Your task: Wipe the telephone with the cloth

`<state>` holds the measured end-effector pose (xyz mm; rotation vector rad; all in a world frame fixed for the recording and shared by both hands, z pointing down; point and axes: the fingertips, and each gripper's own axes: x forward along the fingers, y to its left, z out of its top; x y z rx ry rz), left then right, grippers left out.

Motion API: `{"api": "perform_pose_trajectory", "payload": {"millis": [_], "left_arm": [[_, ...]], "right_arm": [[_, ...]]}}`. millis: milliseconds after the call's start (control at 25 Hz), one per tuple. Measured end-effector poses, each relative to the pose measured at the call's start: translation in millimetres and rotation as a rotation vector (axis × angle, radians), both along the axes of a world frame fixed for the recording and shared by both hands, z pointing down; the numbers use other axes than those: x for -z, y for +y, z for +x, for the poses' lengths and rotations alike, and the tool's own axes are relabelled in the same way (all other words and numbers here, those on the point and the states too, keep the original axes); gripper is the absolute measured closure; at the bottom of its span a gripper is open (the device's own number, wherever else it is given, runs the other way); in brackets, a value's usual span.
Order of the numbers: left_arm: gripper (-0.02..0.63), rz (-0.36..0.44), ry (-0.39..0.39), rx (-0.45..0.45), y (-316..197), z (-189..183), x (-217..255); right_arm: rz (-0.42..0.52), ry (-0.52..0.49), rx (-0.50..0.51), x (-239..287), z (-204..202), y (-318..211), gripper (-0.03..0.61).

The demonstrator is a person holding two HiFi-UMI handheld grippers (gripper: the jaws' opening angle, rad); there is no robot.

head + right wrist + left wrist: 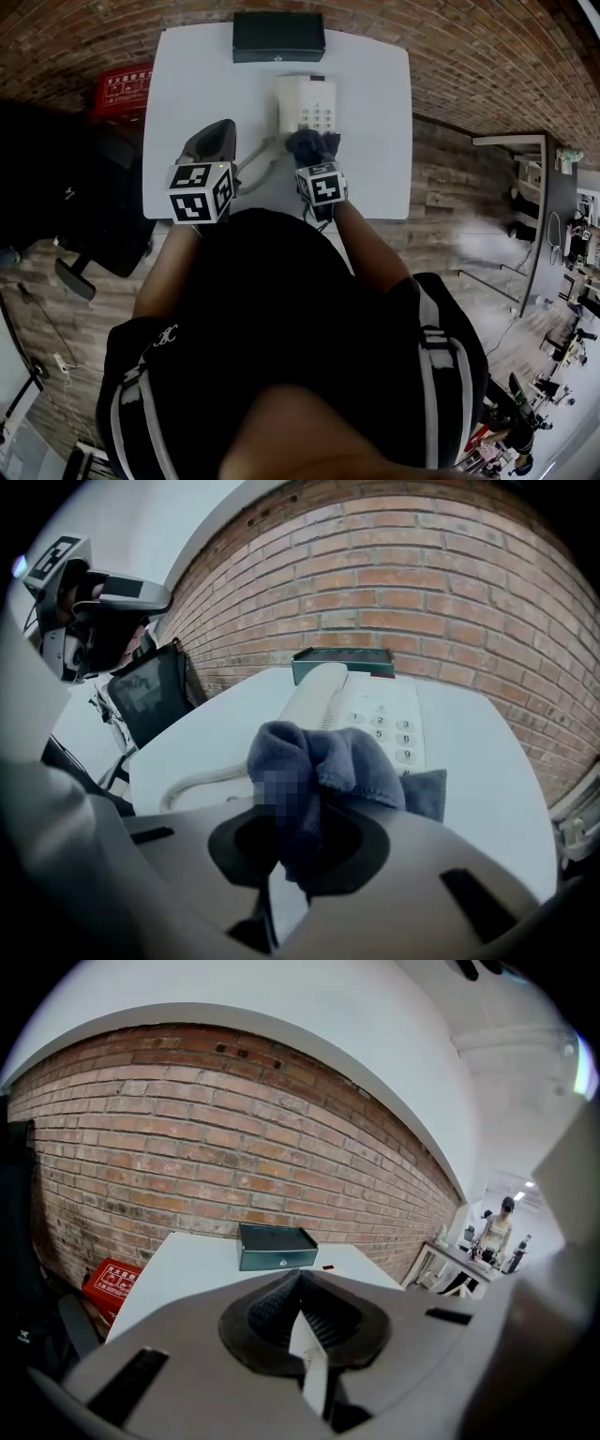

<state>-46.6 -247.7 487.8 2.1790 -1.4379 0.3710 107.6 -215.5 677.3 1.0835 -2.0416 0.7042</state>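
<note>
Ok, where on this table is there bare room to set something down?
Bare table right of the telephone out to the edge, and at far left, between the dark box and the left tongs. Crowded mid-table: telephone, cord, cloth in the right tongs.

Soft, fuzzy cloth (349, 761); smooth plastic telephone (305, 103); matt white table (375, 141); rough brick wall (234, 1147) behind.

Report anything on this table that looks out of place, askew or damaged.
Nothing stands out. The telephone sits flat on the white table, handset on its cradle, cord trailing left. The right gripper holds the bunched cloth at the phone's near edge. The dark box stands squarely at the far edge.
</note>
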Motion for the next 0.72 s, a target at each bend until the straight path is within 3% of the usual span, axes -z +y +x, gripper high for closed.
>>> {"api": "perform_pose_trajectory", "payload": {"millis": [280, 520, 720], "left_arm": [[0.612, -0.004, 0.006, 0.000, 1.9, 0.0, -1.1], [0.612, 0.000, 0.005, 0.002, 3.3, -1.7, 1.0], [0.612, 0.004, 0.005, 0.009, 5.7, -4.8, 2.2]], "right_arm": [[0.002, 0.017, -0.027, -2.9, 12.7, 1.0, 0.555], [0.015, 0.046, -0.142, -3.5, 51.1, -10.6, 0.555], [0.030, 0.064, -0.153, -1.9, 53.2, -21.0, 0.555]]}}
